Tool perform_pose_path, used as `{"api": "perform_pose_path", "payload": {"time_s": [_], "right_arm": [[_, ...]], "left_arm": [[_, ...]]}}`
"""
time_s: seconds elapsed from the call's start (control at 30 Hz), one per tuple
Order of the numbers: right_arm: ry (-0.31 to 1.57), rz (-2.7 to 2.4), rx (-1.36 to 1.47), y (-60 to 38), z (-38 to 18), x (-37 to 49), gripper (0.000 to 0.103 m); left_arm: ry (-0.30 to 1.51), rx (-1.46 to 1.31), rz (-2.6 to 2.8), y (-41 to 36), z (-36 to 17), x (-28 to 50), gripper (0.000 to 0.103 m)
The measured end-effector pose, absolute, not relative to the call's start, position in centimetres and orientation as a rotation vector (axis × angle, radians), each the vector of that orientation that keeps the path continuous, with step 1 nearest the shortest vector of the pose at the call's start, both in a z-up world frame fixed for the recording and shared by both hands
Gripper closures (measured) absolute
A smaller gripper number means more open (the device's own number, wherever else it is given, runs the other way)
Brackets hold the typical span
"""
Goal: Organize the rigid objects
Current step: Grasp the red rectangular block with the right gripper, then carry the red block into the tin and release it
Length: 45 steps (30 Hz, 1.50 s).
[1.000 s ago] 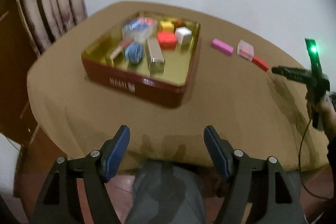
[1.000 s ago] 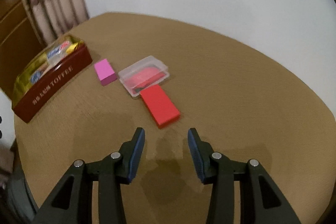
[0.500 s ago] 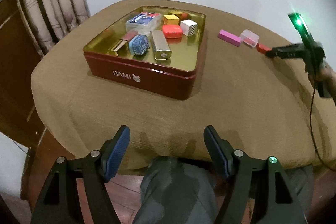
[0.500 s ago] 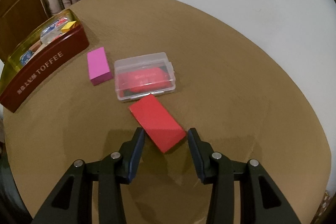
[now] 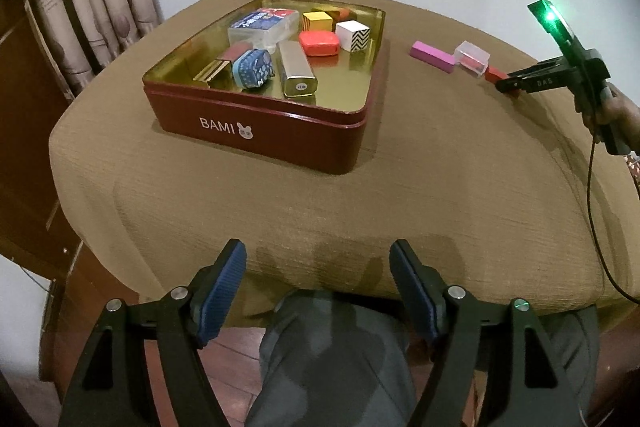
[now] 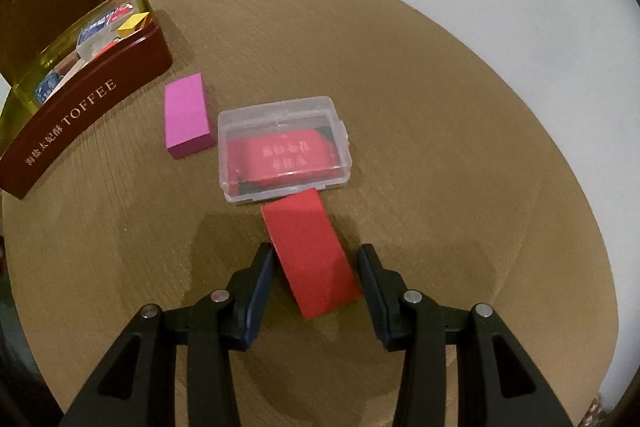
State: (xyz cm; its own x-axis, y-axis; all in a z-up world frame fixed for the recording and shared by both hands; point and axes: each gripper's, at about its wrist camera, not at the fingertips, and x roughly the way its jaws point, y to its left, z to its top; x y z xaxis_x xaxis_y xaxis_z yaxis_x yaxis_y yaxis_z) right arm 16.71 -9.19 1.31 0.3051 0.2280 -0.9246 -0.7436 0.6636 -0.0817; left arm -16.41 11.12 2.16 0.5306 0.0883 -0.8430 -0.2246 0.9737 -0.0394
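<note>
Red block (image 6: 312,253) is seen low in the frame's centre on the bench (image 6: 440,107), straddled by the right gripper (image 6: 316,269) with fingers apart, its far end touching the clear case (image 6: 284,155). A skewed closing could twist it sideways. The left gripper (image 5: 318,291) is held apart, empty, before the tin (image 5: 256,133).

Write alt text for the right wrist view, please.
The open right gripper straddles a red block on the brown tablecloth. Beyond lie a clear plastic case, a pink block and a red toffee tin.
</note>
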Motion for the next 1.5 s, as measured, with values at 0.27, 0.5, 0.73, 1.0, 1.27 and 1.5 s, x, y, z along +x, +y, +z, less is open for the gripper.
{"api": "perform_pose_path", "payload": {"time_s": [0.27,0.5,0.73,1.0,1.27,1.5], "right_arm": [[1.096,0.562,-0.394,-12.0,1.9,14.0,0.072],[1.062,0.657,-0.123,-12.0,7.4,10.0,0.073],[1.056,0.8,0.028,-5.3,11.8,8.6,0.073],[1.105,0.886,0.089,3.4,11.6,7.7,0.073],[1.158,0.822,-0.016,8.3,7.8,6.6,0.073],[1.147,0.739,-0.096,9.6,6.0,6.5,0.073]], "left_arm": [[0.968,-0.126,0.238,11.6,2.9,-16.6,0.029],[1.001,-0.105,0.242,12.1,2.6,-16.6,0.028],[1.054,-0.125,0.249,13.1,2.0,-16.3,0.028],[1.087,-0.143,0.265,14.2,1.4,-16.3,0.028],[1.1,-0.156,0.258,14.6,1.3,-16.2,0.028],[1.121,-0.168,0.251,14.8,0.9,-16.0,0.028]]}}
